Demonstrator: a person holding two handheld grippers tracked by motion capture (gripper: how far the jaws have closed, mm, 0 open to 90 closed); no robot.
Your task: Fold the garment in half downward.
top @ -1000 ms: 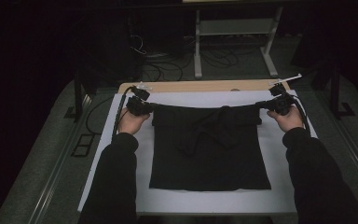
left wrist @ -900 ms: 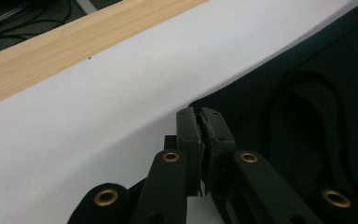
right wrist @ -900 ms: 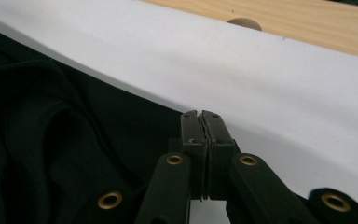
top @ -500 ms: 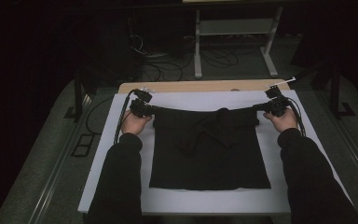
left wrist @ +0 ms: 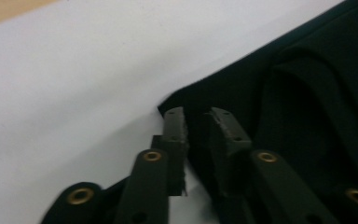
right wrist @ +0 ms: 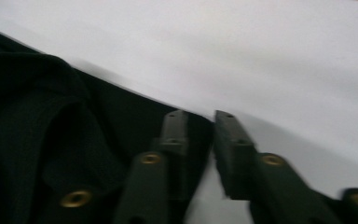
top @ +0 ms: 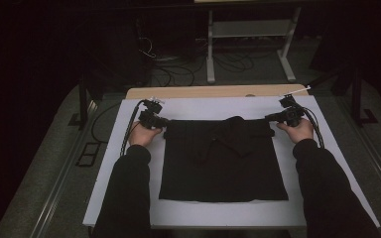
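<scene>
Forearms in black sleeves come in from the near edge of a white sheet [top: 129, 148] that covers the table. Between them lies a black garment [top: 223, 163], folded into a squarish block with its near hem flat and square to the table edge. It sits in the middle of the sheet, with white showing on all sides.

At the far left corner of the garment, the left gripper [top: 164, 123] has just been opening; in the left gripper view its jaws stand slightly parted with the cloth corner between them, the fabric no longer pinched. At the far right corner, the right gripper [top: 270, 118] has likewise just been opening; in the right gripper view its jaws are apart, with the cloth edge lying in the gap.

Judging from this, the step in hand is letting go after laying the far edge of the garment down flat. The next move probably calls for drawing both grippers outward and clear of the cloth without dragging the corners, then taking hold again for a further fold or smoothing the bunched folds near the collar.

Beyond the sheet, a strip of bare wood tabletop [top: 213, 92] shows, then cables and a metal stand on the dark floor.

No brand, label or writing can be read anywhere.
</scene>
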